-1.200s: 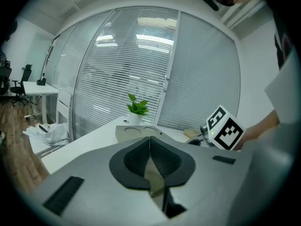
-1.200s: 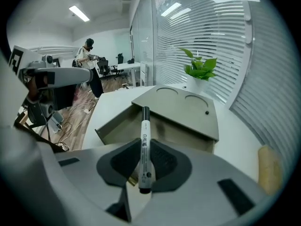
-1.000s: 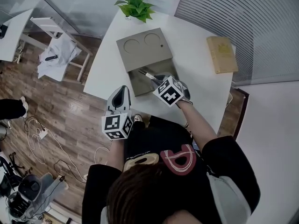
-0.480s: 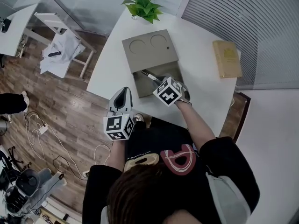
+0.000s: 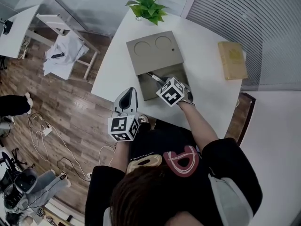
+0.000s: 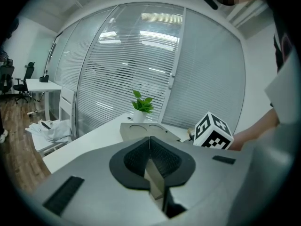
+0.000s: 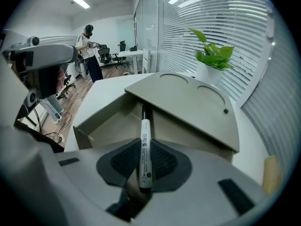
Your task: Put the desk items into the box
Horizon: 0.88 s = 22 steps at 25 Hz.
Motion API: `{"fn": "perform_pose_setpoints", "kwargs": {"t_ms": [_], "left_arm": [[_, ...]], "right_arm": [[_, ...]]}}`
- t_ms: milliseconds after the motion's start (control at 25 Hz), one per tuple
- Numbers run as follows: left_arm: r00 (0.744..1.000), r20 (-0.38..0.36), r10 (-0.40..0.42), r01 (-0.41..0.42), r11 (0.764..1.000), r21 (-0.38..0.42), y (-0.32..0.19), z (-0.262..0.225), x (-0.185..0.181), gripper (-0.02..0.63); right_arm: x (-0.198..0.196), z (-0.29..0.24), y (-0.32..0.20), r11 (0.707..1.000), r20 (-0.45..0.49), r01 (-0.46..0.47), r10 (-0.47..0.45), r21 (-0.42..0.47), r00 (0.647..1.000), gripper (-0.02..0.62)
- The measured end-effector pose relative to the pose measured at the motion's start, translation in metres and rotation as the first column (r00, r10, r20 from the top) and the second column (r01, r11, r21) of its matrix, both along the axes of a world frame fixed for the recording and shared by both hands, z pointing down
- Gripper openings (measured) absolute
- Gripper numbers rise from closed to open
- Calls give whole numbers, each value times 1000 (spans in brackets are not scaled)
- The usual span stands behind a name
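From where I stand, the floor of the open compartment is mostly hidden behind the right gripper (image 7: 144,147), so I cannot tell what lies in it; only its plain inner walls show. The right gripper is pinching a marker pen (image 7: 143,124), which points straight ahead out of it. The pen's rear end is sunk between the dark ribbed pads, and its print is too small to read. Its black front end reaches over the open compartment, right at the lid's near edge. I cannot tell whether it touches anything there.

The box (image 7: 110,124) sits just ahead of the right gripper. It is flat, square-cornered, matt grey-brown. Its lid (image 5: 154,51) is slid away from the gripper, covering the far half, and has 2 shallow round recesses plus 1 small dark dot.

The left gripper (image 6: 150,149) hangs at the table's (image 5: 207,93) near edge, beside and behind the right one, with the box ahead of it to its right. Its pads are pressed together on nothing.

Beyond the box, far ahead of both grippers, a leafy green plant (image 5: 147,6) stands in a white pot. Well off to the right gripper's right lies a tan book (image 5: 232,59), which in the right gripper view is only a blurred sliver. The table is smooth and white.

Left of the left gripper, down on the wood floor, a white chair (image 5: 66,51) carries crumpled white cloth
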State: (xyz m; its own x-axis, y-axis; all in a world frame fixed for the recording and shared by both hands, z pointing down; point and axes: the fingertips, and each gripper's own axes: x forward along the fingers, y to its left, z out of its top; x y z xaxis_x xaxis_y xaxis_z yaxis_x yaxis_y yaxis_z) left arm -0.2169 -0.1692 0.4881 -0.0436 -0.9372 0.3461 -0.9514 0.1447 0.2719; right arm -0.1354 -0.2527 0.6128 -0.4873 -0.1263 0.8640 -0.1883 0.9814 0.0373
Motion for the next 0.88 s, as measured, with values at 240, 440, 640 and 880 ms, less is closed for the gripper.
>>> {"fn": "perform_pose_setpoints", "kwargs": {"t_ms": [240,440,640,880], "left_arm": [[1000,-7,13,-14,1000,-5,-2,2,1,18],[1000,-1,-2,2,1000,-13,-3,4,-3,18],[1000,0,4,-4,1000,-11,-3,4,-4,18],[1000,-10,6,-6,1000,5,-2,1,-1,18]], "right_arm": [[1,3,0,1000,-11,-2,2,-14,1000,74],[0,4,-2,999,1,-20,20,-26,1000,81],[-2,-1,-5,989,71,-102,110,-107,991,212],[9,-26,-10,951,187,-190,238,-242,953,236]]}}
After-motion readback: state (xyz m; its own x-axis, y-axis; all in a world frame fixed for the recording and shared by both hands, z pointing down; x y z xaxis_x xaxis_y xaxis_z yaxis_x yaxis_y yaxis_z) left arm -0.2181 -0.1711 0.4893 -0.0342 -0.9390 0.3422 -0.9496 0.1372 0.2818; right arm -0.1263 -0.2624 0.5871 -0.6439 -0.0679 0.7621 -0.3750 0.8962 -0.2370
